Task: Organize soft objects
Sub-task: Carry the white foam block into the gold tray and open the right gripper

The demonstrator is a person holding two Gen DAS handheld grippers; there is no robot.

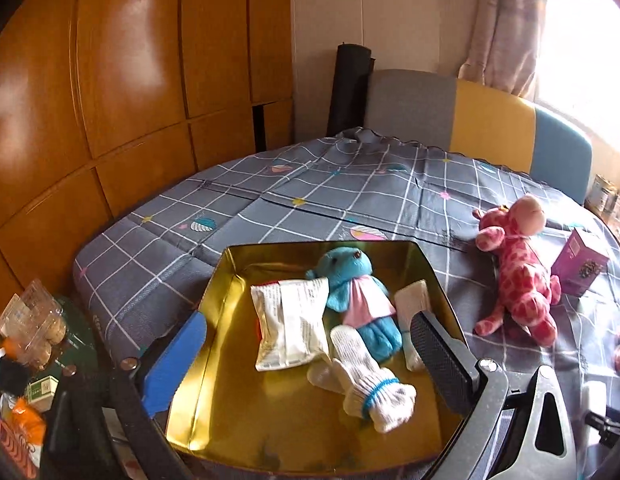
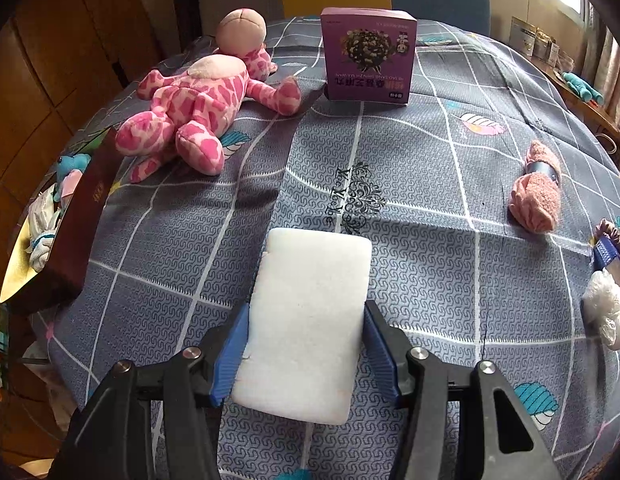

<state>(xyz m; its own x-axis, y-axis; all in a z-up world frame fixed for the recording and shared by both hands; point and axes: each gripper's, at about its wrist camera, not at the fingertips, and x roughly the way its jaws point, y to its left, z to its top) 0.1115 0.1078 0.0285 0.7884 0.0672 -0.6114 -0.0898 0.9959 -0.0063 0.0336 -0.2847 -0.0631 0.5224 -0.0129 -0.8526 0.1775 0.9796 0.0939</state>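
My right gripper point(image 2: 306, 316) is shut on a white sponge block point(image 2: 306, 324) and holds it above the grey checked cloth point(image 2: 409, 248). My left gripper point(image 1: 306, 344) is open and empty, its fingers straddling a gold tin box point(image 1: 230, 400). In the box lie a blue teddy point(image 1: 357, 292), a white packet point(image 1: 290, 324) and rolled white socks point(image 1: 369, 380). A pink giraffe plush point(image 2: 194, 108) lies on the cloth right of the box; it also shows in the left wrist view point(image 1: 517, 276). A pink rolled sock point(image 2: 537, 188) lies at the right.
A purple carton point(image 2: 369, 56) stands behind the giraffe. A white fluffy item point(image 2: 605, 308) and a blue-edged item point(image 2: 607, 252) lie at the cloth's right edge. Wooden cabinets point(image 1: 110, 80) stand to the left, a chair point(image 1: 469, 120) behind, clutter point(image 1: 26, 360) at the lower left.
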